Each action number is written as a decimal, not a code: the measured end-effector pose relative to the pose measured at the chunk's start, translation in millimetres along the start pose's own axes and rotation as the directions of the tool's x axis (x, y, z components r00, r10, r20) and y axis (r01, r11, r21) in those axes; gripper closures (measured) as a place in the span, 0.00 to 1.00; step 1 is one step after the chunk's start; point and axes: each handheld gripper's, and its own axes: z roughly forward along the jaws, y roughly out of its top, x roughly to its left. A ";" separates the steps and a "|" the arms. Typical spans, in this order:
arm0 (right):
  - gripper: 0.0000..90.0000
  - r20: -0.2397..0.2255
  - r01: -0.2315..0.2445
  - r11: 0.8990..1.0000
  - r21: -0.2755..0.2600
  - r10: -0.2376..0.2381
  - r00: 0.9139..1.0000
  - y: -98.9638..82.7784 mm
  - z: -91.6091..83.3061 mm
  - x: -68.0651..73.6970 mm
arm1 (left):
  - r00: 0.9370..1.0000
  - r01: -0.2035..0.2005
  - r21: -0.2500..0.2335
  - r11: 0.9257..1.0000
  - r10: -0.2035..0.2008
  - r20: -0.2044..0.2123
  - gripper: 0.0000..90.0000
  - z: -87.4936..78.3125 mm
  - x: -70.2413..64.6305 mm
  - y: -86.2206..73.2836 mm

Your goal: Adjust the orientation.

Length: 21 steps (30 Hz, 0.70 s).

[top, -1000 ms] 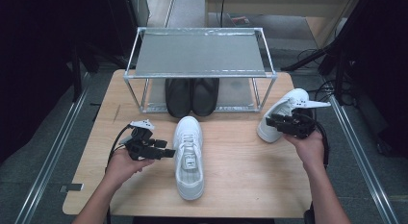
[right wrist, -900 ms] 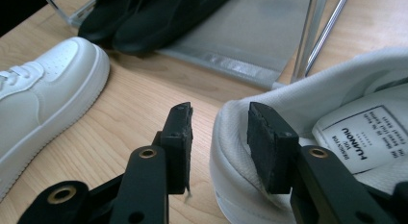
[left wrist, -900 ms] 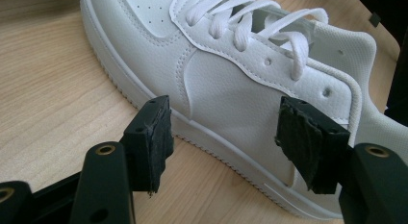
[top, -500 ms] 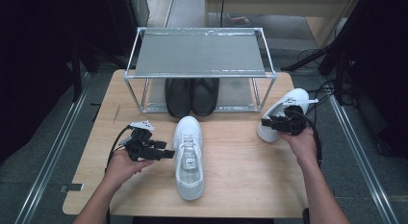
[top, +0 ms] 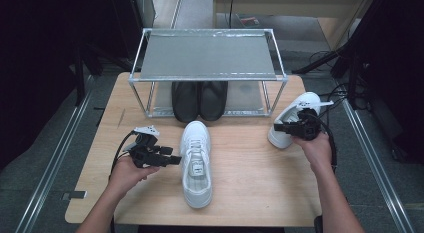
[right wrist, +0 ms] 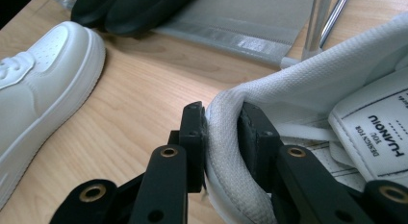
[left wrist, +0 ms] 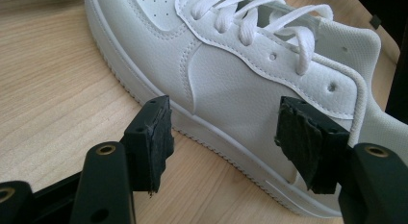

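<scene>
**Right sneaker pinched at the collar**

Right gripper (right wrist: 222, 132), jaws just closed, clamped on the padded white collar of the right sneaker (top: 292, 118), tilted at the table's (top: 250, 168) right edge beside the rack (top: 207, 55). Printed label inside its tongue. Left gripper (left wrist: 226, 137) spread wide, empty, facing the smooth white leather, laced left sneaker (top: 196, 163) lying mid-table.

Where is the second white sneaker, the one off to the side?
In the high view the second white sneaker lies at the table's right edge, just right of the shoe rack, with the right tool clamped on its collar.
</scene>
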 end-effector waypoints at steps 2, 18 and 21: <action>0.83 -0.009 0.005 1.000 -0.005 -0.005 1.000 -1.5 -5.0 0.5 | 1.000 0.002 -0.005 1.000 -0.002 -0.002 0.42 -1.4 0.6 0.3; 0.83 -0.048 0.037 0.999 0.021 -0.036 0.998 -15.7 -15.2 36.2 | 1.000 -0.008 -0.050 0.999 0.008 0.005 0.42 -6.4 0.5 7.4; 0.83 -0.057 0.044 0.999 0.019 -0.043 0.997 -17.9 -14.3 43.0 | 1.000 -0.012 -0.082 0.997 0.013 0.009 0.42 -9.5 0.4 9.9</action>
